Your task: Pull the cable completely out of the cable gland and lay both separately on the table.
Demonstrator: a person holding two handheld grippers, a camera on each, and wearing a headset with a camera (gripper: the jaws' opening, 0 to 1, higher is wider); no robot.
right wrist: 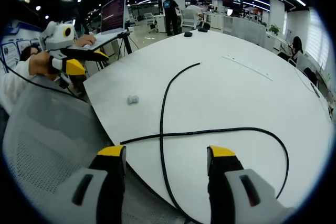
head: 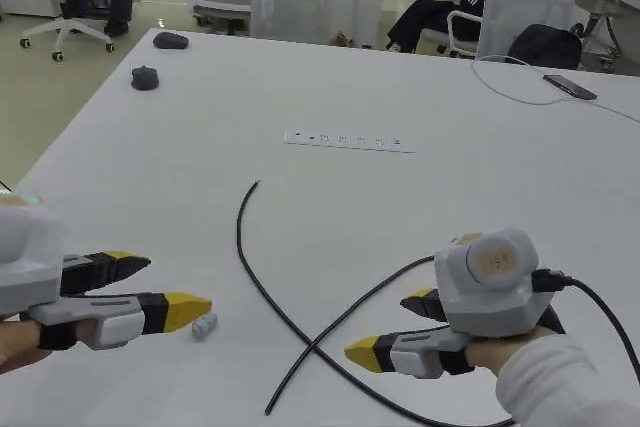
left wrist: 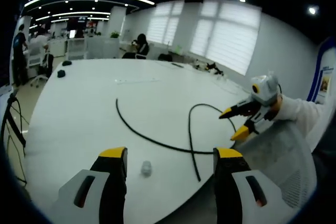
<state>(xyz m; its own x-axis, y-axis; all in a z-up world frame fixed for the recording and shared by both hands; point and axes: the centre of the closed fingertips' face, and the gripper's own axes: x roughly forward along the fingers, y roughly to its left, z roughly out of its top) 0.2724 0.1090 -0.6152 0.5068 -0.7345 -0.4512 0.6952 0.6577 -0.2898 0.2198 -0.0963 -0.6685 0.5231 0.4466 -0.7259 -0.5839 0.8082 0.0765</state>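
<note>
Gaping left gripper and right gripper hold nothing.

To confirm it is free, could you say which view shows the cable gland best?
The left gripper view: the cable gland is framed between its fingers, apart from the cable. The head view shows it beside the left gripper; the right gripper view, small, distant.

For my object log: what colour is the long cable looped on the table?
Black. The long thin cable shows best in the head view.
</note>
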